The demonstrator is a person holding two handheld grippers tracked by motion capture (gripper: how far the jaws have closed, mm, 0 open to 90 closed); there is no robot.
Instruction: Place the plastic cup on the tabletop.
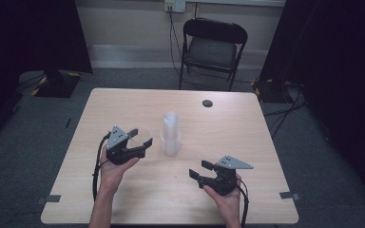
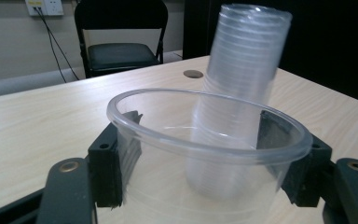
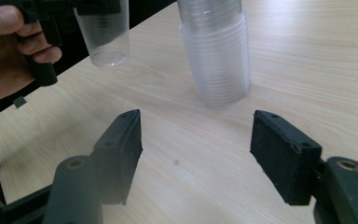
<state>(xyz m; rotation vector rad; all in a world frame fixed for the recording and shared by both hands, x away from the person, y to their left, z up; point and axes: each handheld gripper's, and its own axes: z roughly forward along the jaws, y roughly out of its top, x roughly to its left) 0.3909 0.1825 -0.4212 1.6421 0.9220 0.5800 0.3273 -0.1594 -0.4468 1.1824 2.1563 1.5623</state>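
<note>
Left hand-held gripper point(image 1: 139, 137) grasps a single clear plastic cup point(image 2: 205, 154), both pads pressed on the cup's sides just under the rim, rim squeezed slightly oval. In the right gripper view the same cup point(image 3: 106, 35) hangs upright, its base clear of the counter point(image 1: 123, 107), held in the left hand-held gripper point(image 3: 95, 7) with the person's left hand point(image 3: 4, 51) wrapped around the body. In the high view the cup is hard to make out between the pads; it sits just left of the stack of clear cups point(image 1: 171, 134), near but apart. The stack point(image 2: 242, 88) stands upright on the counter point(image 2: 37, 121) roughly at its centre, seen right behind the held cup in the left gripper view; the top part looks narrower than the lower nested bunch point(image 3: 216, 56). Right hand-held gripper point(image 1: 203, 170) is released, jaws wide apart with nothing between them, bare light wood counter point(image 3: 191, 154) visible in the gap; it hovers low at the near right part of the counter, pointing towards the stack, well short of it. Small dark round disc point(image 1: 207, 103) lies on the far side of the counter. Black folding chair point(image 1: 213, 47) stands behind the counter on grey floor.
</note>
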